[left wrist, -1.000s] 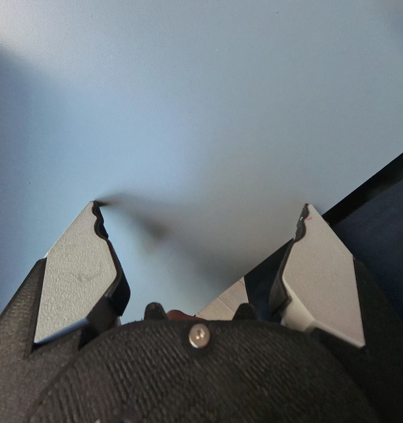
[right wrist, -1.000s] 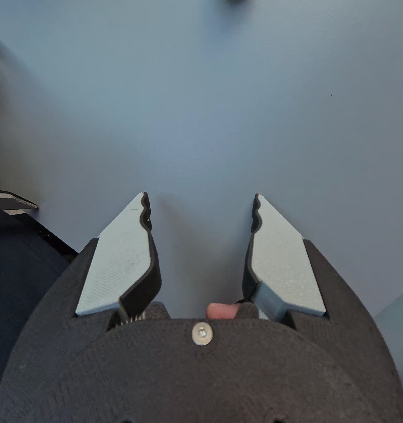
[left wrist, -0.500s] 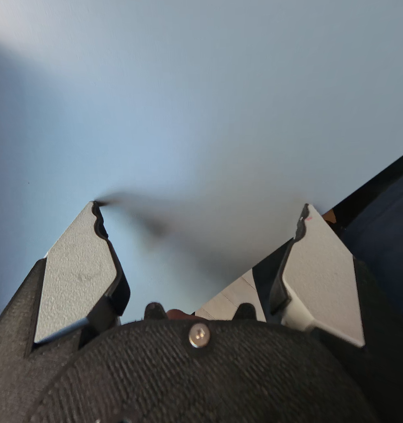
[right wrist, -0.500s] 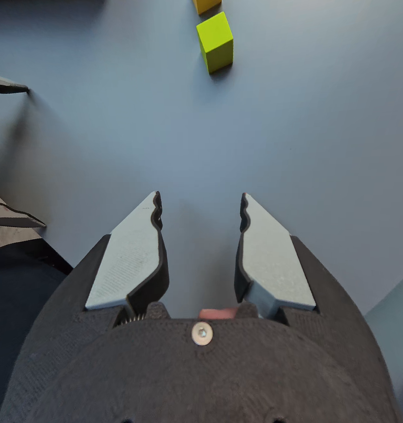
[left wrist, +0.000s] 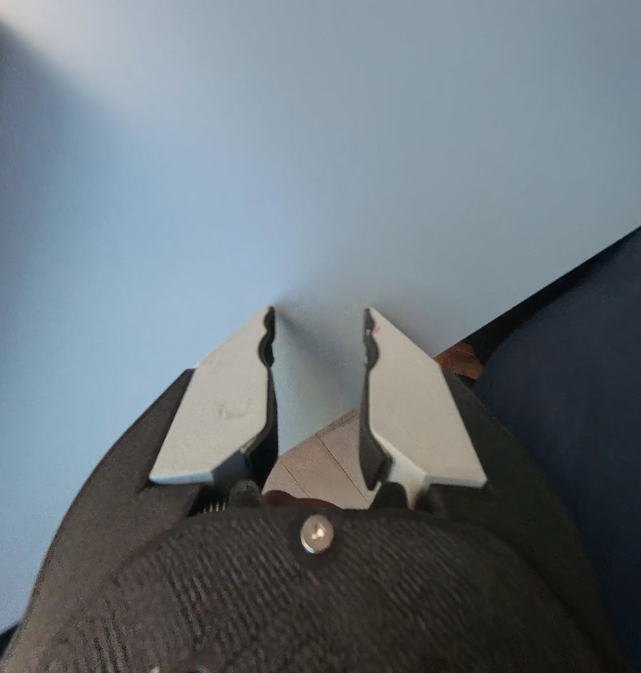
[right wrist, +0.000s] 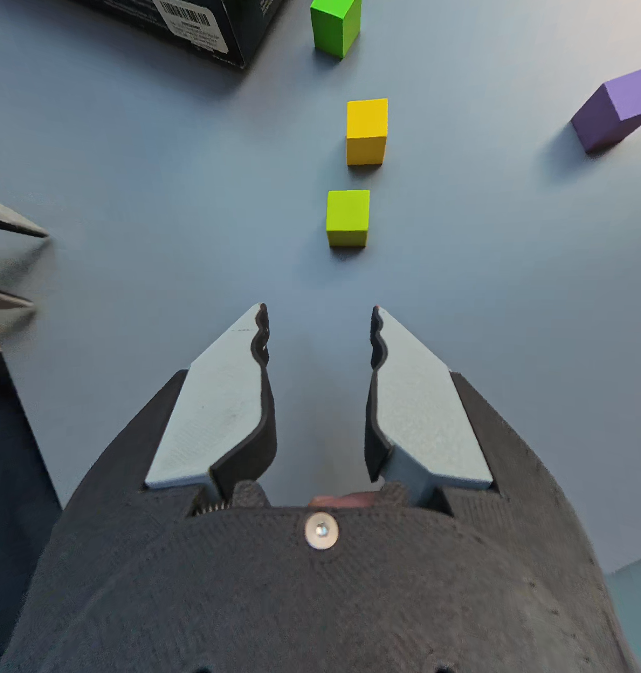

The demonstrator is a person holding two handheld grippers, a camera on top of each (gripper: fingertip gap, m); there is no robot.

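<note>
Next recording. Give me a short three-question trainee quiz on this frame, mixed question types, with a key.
1. True or false: the right hand-held gripper holds the lime cube.
2. Which cube lies just beyond the lime cube, in line with it? A purple cube B yellow cube C green cube
3. Fill in: between the fingers of the left hand-held gripper only the blue ____ shows.

Key: 1 false, it holds nothing and the cube stands apart ahead of it; 2 B; 3 table.

On the table (right wrist: 129, 153), 2 cubes (right wrist: 347, 217) (right wrist: 367, 131) sit in line ahead of the right tool (right wrist: 319, 309); a box (right wrist: 188, 25) lies far left, another cube (right wrist: 617, 109) far right.
</note>
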